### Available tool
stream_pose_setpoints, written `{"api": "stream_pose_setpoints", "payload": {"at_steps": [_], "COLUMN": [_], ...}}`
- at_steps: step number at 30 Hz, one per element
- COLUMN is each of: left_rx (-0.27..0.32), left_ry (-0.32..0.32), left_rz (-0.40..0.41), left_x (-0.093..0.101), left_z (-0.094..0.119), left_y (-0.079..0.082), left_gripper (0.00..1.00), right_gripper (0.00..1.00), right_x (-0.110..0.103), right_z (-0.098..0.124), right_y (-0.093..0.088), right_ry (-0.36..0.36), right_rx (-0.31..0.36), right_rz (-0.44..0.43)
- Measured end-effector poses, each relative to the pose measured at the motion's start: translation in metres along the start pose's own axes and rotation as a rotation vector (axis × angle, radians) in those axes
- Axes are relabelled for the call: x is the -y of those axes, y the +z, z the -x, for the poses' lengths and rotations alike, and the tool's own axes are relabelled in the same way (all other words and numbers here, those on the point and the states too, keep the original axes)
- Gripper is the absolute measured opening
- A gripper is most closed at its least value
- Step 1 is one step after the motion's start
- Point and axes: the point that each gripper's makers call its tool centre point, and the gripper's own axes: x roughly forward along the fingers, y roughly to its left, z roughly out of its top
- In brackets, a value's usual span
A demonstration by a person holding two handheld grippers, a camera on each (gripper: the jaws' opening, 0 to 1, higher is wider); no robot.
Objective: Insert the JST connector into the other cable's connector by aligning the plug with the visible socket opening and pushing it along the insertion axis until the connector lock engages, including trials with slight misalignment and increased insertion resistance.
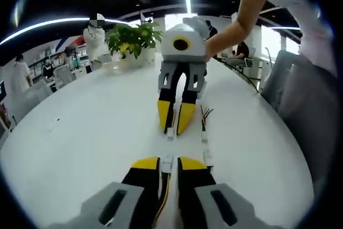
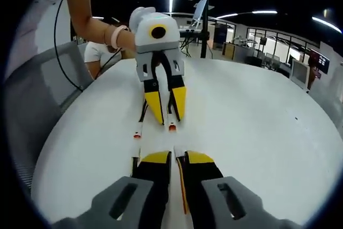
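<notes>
Now | left hand-held gripper (image 1: pixel 169 164) nearly closed on cable (image 1: pixel 163 189) | right hand-held gripper (image 2: pixel 172 159) likewise

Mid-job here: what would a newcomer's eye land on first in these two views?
The two yellow-tipped tongs facing each other nose to nose over the white table: the right tongs opposite the left tongs, each shut on a cable, connector ends apart. A spare cable lies beside them, and a potted plant stands at the far edge.

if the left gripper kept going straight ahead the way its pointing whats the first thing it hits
Probably the connector held at the tip of the right gripper, which faces it head-on across the white table. The left gripper holds its own connector, which would meet it first.
</notes>
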Motion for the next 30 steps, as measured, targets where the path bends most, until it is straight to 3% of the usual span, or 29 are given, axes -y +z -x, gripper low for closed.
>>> {"api": "stream_pose_setpoints", "payload": {"at_steps": [30], "left_rx": [0.078], "left_ry": [-0.013], "left_rz": [0.081], "left_x": [-0.0020], "left_z": [-0.0039], "left_y": [-0.0020], "left_gripper": [0.00], "right_gripper": [0.04], "right_x": [0.0025], "right_z": [-0.0014], "right_y": [-0.0005], "right_ry": [0.014], "right_rx": [0.020], "right_rz": [0.005]}}
